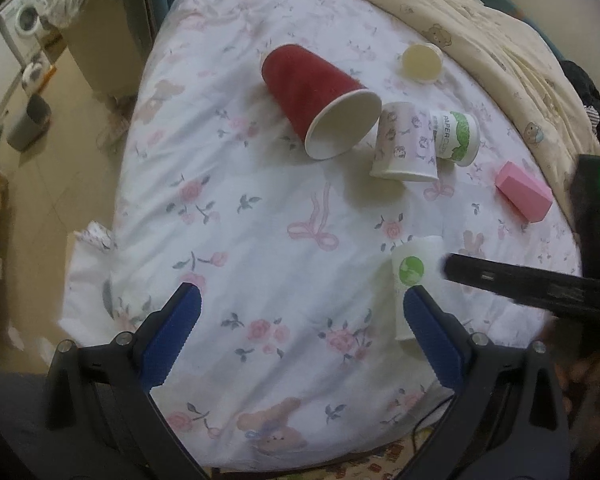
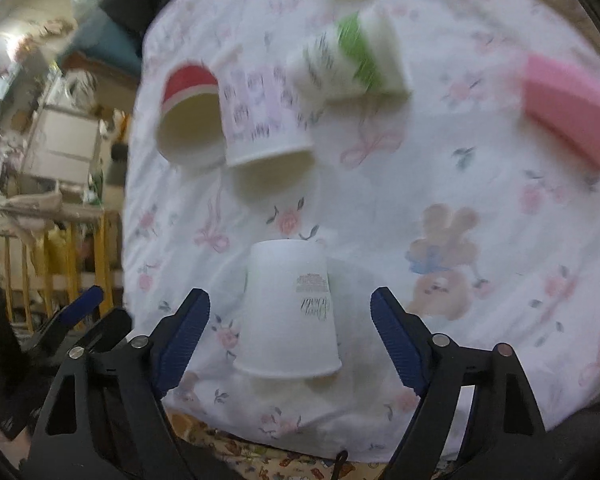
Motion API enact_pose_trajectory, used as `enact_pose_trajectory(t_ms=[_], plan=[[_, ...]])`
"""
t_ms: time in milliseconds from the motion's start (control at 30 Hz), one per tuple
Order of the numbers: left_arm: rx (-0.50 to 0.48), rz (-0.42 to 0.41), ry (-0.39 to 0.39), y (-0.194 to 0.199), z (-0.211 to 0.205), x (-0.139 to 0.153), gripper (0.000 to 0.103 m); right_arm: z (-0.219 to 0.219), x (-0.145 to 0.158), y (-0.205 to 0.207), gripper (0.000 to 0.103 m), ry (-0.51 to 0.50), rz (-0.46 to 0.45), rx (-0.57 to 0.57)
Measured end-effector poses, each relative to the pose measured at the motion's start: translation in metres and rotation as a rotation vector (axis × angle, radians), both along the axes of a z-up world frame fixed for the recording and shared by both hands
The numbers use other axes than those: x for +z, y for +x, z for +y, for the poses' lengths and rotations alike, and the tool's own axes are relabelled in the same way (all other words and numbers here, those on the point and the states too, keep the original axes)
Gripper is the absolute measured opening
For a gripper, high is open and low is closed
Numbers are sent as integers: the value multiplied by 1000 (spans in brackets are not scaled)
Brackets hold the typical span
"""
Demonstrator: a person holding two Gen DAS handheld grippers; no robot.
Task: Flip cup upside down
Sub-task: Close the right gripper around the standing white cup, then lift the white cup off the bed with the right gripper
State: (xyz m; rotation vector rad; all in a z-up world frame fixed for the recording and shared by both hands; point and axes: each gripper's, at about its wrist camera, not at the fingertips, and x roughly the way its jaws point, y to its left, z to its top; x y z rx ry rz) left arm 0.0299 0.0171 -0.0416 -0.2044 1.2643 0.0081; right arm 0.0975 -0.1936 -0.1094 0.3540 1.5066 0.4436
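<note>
1. A white paper cup (image 2: 290,312) stands on the floral bedsheet (image 2: 440,208) near the bed's front edge, narrow base up and wide rim down, so it appears already inverted. The left wrist view shows the same cup (image 1: 414,276) with a green round logo.

2. The right gripper (image 2: 290,334) has its blue-padded jaws spread wide, one either side of the cup, touching neither wall.

3. The left gripper (image 1: 302,332) is also spread and holds nothing, hovering over bare sheet just left of the cup.

4. Judgement: the flip looks complete, so the careful move is to draw the right gripper straight back, keeping both pads clear of the light cup so it is not tipped on the soft bedding.

5. Farther back lie a red cup (image 1: 320,100) on its side, a floral-patterned cup (image 1: 404,142), a green-printed paper cup (image 1: 456,136), a pale yellow cup (image 1: 420,62) and a pink block (image 1: 524,190).
</note>
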Motion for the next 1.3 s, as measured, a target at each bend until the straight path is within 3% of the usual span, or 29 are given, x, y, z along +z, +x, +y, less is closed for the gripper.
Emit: enact_pose_trajectory(t_ms=[167,233,267,333,833,1033,1300], plan=[[5,-1,-9,-1,-1,-1,100,22,-31,11,76,8,103,48],[-2,4,-21,0,-1,-2,100,25,-39,12,58,52,146,52],[0,4,-14,0,-1,-2,100,25,-40,12,59,50,148,52],[8,0,15,0,-1,-2,100,24,-35,12,59,63,124,55],[20,-45,-6,-1,-4,6,100,-16,58,-10,58,153,-112,34],[34,-58,-10,-1,-4,8,100,-28,61,-26,58,176,-189,8],[36,-60,-9,0,-6,6,100,-36,50,-28,58,214,-201,-23]])
